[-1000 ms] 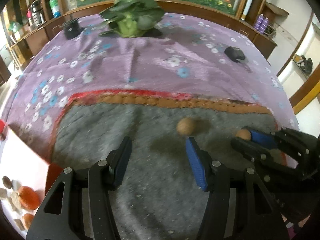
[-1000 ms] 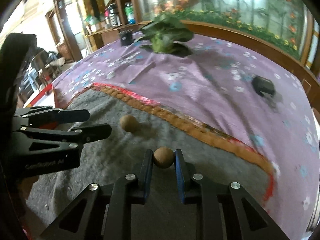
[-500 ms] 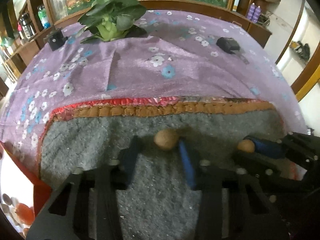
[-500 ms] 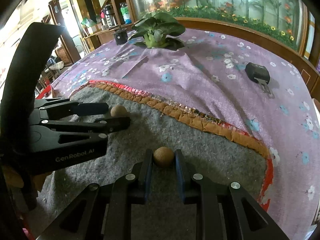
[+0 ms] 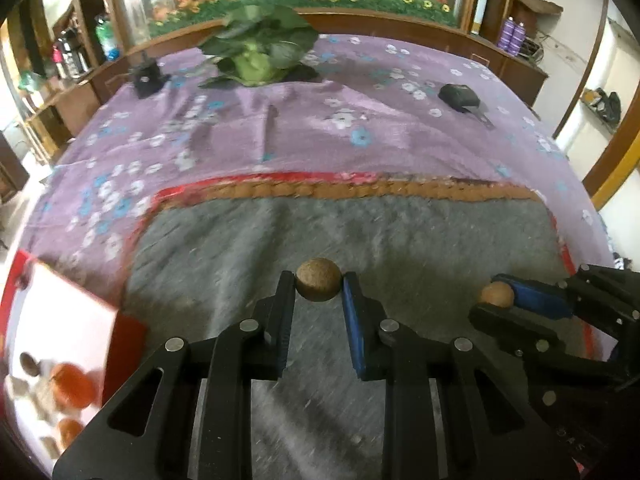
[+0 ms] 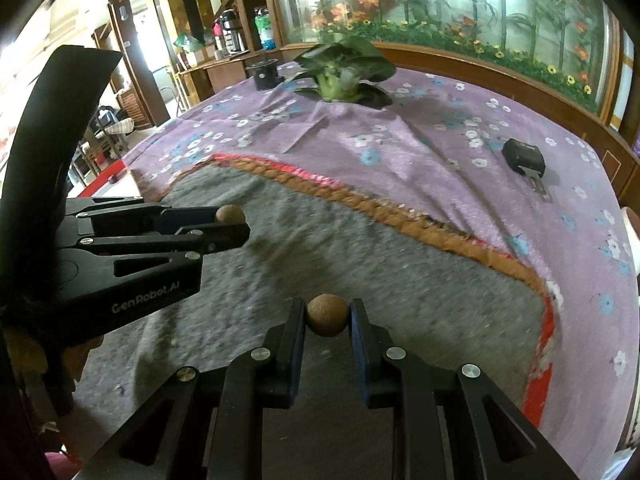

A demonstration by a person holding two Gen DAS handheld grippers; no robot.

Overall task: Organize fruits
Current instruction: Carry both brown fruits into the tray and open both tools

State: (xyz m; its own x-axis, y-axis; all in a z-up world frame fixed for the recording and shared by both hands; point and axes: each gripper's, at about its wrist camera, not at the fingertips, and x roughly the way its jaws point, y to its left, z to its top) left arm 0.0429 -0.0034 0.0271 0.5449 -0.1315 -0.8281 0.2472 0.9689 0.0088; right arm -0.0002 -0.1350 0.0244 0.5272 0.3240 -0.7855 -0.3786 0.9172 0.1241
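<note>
Left gripper [image 5: 319, 286] pinches one brown round fruit [image 5: 318, 285] over the grey felt mat [image 5: 400, 240]; right gripper [image 6: 327, 314] clamps another brown fruit [image 6: 327, 320]. "GenRobot.AI" reads on the left gripper's side. Braided mat edge [image 6: 400, 216] lies beyond.

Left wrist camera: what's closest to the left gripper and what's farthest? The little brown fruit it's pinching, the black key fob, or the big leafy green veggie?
1. Brown fruit: held right between the left gripper fingers, over the grey mat.
2. Black key fob: far off to the right on the purple cloth.
3. Leafy green vegetable: at the table's far edge, slightly left.
</note>
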